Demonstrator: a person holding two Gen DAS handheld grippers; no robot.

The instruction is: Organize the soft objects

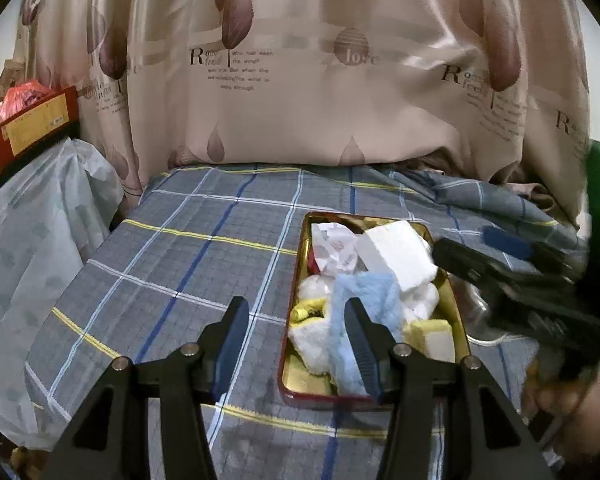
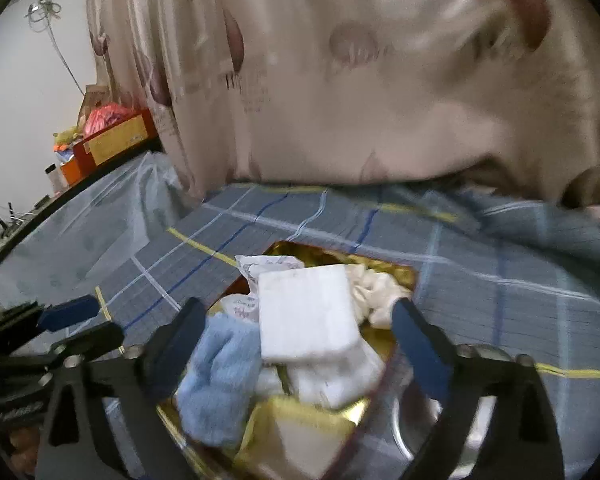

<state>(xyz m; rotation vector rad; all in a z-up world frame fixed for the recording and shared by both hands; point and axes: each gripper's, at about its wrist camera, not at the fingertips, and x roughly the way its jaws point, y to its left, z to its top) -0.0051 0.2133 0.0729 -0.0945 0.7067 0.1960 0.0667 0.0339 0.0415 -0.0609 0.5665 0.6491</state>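
Looking at both grippers, left gripper [image 1: 296,340] and right gripper [image 2: 300,332] are wide open, holding nothing. That tin [image 1: 454,300] is overstuffed, so the white sponge [image 2: 308,312] perched on top could easily slide out onto the plaid sheet [image 1: 180,248]

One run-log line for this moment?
left gripper open, empty | right gripper open, empty | tin on bed, holds blue cloth, white pad
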